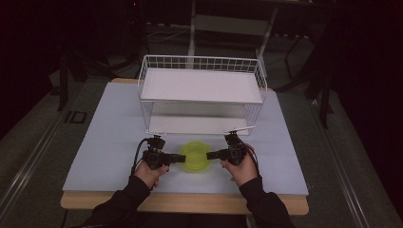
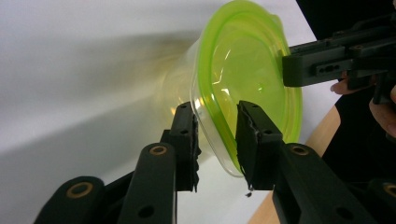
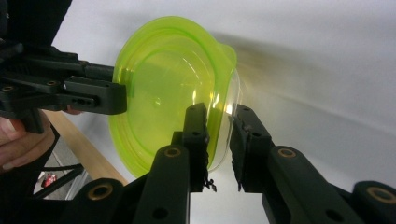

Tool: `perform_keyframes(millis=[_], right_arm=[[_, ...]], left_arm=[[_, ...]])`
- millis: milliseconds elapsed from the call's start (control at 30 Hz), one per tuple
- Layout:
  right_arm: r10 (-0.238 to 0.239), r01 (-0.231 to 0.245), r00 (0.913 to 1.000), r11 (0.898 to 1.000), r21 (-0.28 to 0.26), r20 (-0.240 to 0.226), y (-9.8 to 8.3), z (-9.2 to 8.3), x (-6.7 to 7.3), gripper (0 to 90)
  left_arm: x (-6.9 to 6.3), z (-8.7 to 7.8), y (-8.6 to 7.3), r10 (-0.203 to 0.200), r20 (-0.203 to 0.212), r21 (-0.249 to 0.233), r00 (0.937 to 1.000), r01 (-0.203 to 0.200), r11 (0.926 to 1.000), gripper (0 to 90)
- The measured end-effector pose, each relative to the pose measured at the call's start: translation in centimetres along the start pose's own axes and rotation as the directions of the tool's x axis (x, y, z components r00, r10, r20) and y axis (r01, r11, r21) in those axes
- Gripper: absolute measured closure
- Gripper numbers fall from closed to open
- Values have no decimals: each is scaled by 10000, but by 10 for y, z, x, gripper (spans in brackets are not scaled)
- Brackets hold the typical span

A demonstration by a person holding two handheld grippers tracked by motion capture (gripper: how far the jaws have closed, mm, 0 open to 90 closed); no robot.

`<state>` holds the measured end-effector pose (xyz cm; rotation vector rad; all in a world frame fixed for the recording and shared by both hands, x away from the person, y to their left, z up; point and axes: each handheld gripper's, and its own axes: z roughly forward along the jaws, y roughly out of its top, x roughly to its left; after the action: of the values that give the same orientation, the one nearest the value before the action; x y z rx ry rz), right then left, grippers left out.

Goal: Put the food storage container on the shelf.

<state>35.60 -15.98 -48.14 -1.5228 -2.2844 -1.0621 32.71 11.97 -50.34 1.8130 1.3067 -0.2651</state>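
A clear tub with a lime-green lid (image 1: pixel 195 156) stands on the pale table near its front edge. My left gripper (image 1: pixel 183 158) holds its left rim and my right gripper (image 1: pixel 209 154) its right rim. In the left gripper view the tub's rim and green lid (image 2: pixel 243 70) pass between the jaws of the left gripper (image 2: pixel 217 126), touching both pads. The right gripper view has the lid's edge (image 3: pixel 163 84) pinched the same way by the right gripper (image 3: pixel 218 126). Each view also catches the other gripper on the far rim.
A white wire rack (image 1: pixel 199 85) with two shelves stands just behind the tub, its open side facing me. The pale table top (image 1: pixel 109 142) stretches to both sides, and its wooden front edge (image 1: pixel 185 203) lies close under my hands.
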Motion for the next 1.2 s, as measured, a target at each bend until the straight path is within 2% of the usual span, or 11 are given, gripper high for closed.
perform_keyframes(millis=[33, 100, 133, 200, 367, 400, 567, 900, 1067, 1200], right_arm=[[34, -34, 10000, 10000, -48, 19, -1, -1, 1, 781], [-66, 67, 10000, 9998, -193, 58, -3, -3, 4, 797], [-66, 67, 10000, 9998, -193, 58, -3, -3, 4, 797], [-507, 514, 9984, 9984, -245, 260, -4, -4, 11, 801], [-770, 783, 9966, 9959, -461, 304, -4, -10, 19, 802], [-898, 919, 9953, 9937, -643, 350, -1, -15, 25, 803], [-1120, 1167, 9923, 9883, -979, 520, 3, -27, 34, 802], [-1583, 1684, 9848, 9707, -1717, 709, 21, -68, 59, 803], [-1672, 1763, 9840, 9623, -2071, 608, 32, -87, 68, 804], [-1731, 1853, 9823, 9532, -2391, 710, 45, -101, 75, 804]], left_arm=[[-1, -1, -1, -76, 35, -50, 10000, 76, 10000, 722], [-4, -4, -1, -58, -153, -136, 9999, 56, 9999, 786], [-4, -4, -1, -58, -153, -136, 9999, 56, 9999, 789], [-7, -10, 0, -70, -271, -237, 9996, 64, 9997, 802], [-10, -16, 3, -51, -275, -400, 9996, 40, 9992, 812], [-18, -24, 8, 54, -350, -606, 9994, -75, 9981, 812], [-30, -35, 16, 145, -351, -850, 9993, -174, 9962, 813], [-59, -60, 39, 550, -223, -1456, 9982, -576, 9877, 814], [-78, -76, 57, 900, -439, -1730, 9950, -963, 9802, 814], [-89, -85, 72, 967, -563, -1988, 9937, -1060, 9743, 814]])
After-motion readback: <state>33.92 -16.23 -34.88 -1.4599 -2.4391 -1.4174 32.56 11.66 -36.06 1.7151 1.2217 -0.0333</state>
